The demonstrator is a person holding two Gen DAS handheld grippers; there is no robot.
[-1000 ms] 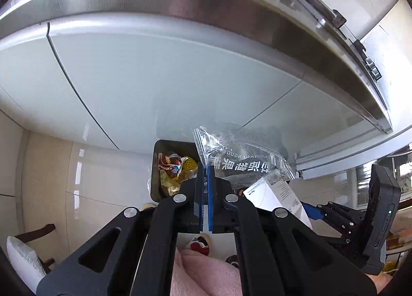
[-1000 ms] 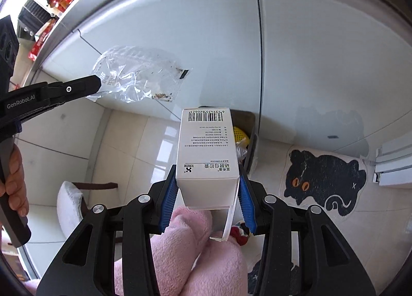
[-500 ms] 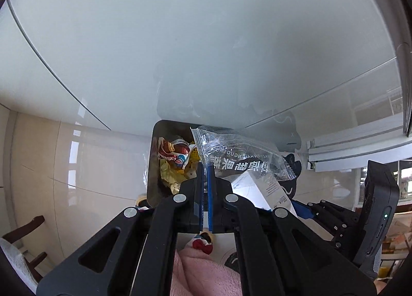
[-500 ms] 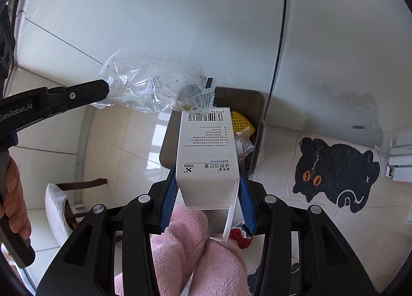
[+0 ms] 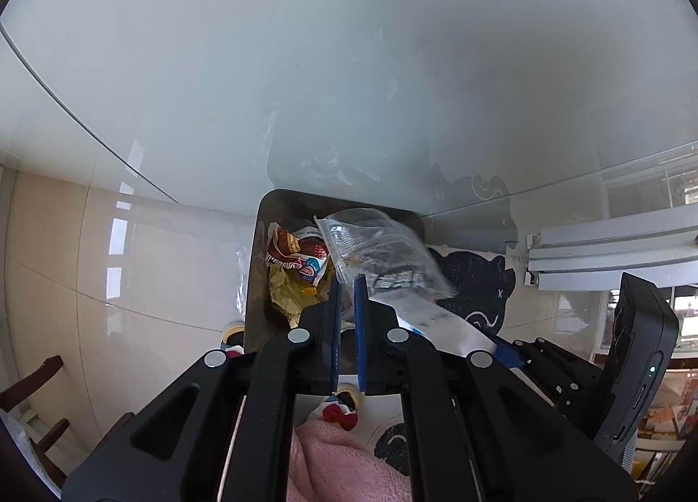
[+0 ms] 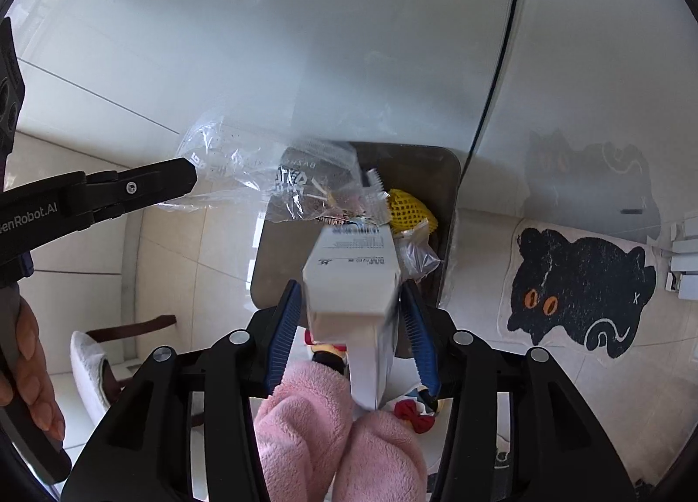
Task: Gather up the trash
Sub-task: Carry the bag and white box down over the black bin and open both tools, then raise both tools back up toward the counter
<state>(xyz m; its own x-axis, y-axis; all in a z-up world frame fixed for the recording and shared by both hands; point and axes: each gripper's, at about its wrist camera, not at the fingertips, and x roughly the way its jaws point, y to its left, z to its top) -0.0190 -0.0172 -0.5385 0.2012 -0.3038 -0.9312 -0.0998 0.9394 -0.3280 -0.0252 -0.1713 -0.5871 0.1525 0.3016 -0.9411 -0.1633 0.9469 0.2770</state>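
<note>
Seen from the left wrist, the left tongs (image 5: pixel 347 283) stand slightly parted, a narrow gap between the blue pads, with the clear plastic bag (image 5: pixel 379 255) just beyond their tips over the open trash bin (image 5: pixel 257 266) on the tiled floor; whether the pads touch the bag cannot be told. The bin holds a red-and-white snack wrapper (image 5: pixel 294 259) and crumpled yellow paper (image 5: pixel 283 297), and it stands against a pale glossy cabinet front (image 5: pixel 305 65). A black cat-shaped mat (image 5: pixel 475 283) lies beside it. From the right wrist, the right tongs (image 6: pixel 351 297) are opened wide, their blue pads clear of the white carton (image 6: pixel 353 270), which is blurred and tilted between them above the bin (image 6: pixel 419 161). The left tongs (image 6: pixel 183 179) reach in from the side, the clear bag (image 6: pixel 270 179) spread at their tip over the bin's rim. A yellow foam net (image 6: pixel 410 207) lies inside, and the cat mat (image 6: pixel 580 283) sits on the floor alongside
</note>
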